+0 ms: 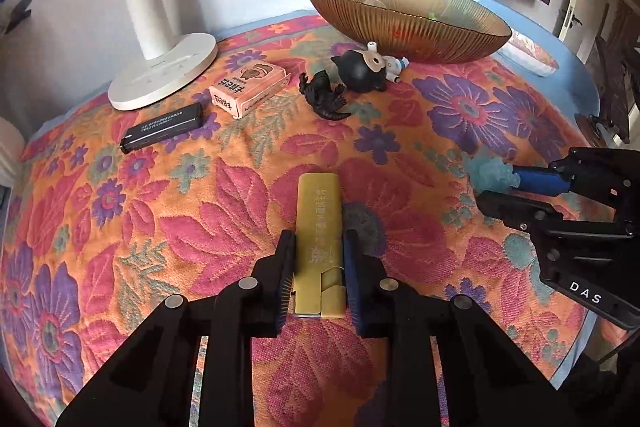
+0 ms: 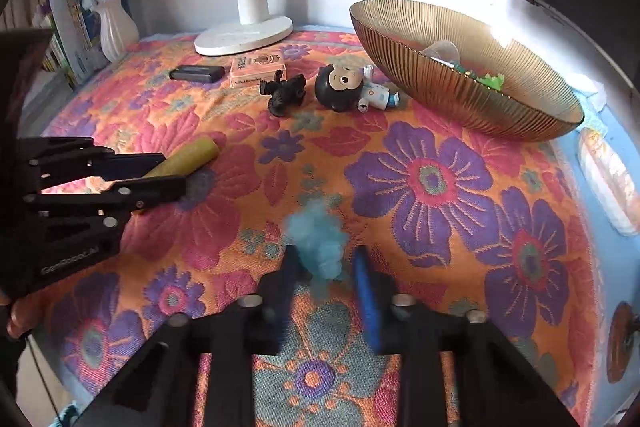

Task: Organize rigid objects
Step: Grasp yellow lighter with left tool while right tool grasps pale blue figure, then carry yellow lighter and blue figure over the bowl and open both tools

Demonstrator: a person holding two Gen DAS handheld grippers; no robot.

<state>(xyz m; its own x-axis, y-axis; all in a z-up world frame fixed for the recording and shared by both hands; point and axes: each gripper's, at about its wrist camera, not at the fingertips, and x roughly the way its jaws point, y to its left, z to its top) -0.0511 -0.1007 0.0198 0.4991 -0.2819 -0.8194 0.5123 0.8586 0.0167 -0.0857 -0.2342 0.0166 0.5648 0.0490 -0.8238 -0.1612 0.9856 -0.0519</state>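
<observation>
Gripping gold bar (image 1: 319, 227) w/ left tool (image 1: 319, 277), closed on its sides, bar flat on bench cloth (image 1: 224, 227), centre-near. Right tool (image 2: 326, 283) sat round pale blue figure (image 2: 320, 239), right-near; blurred, contact unclear, can't tell if shut. Best lifted level, squeezed firm, carried far-right to bowl (image 1: 404, 27). Both tools low, pointed forward, near-horizontal.

Daylight fills both views, soft and even, with only faint shadows under the objects. Glare whitens the far rim of the ribbed bowl (image 2: 460, 83) in the right wrist view. The teal object (image 2: 320, 239) there is smeared by blur. Fisheye distortion bends the floral cloth (image 1: 200, 227), and dark vignetting rings every corner.
</observation>
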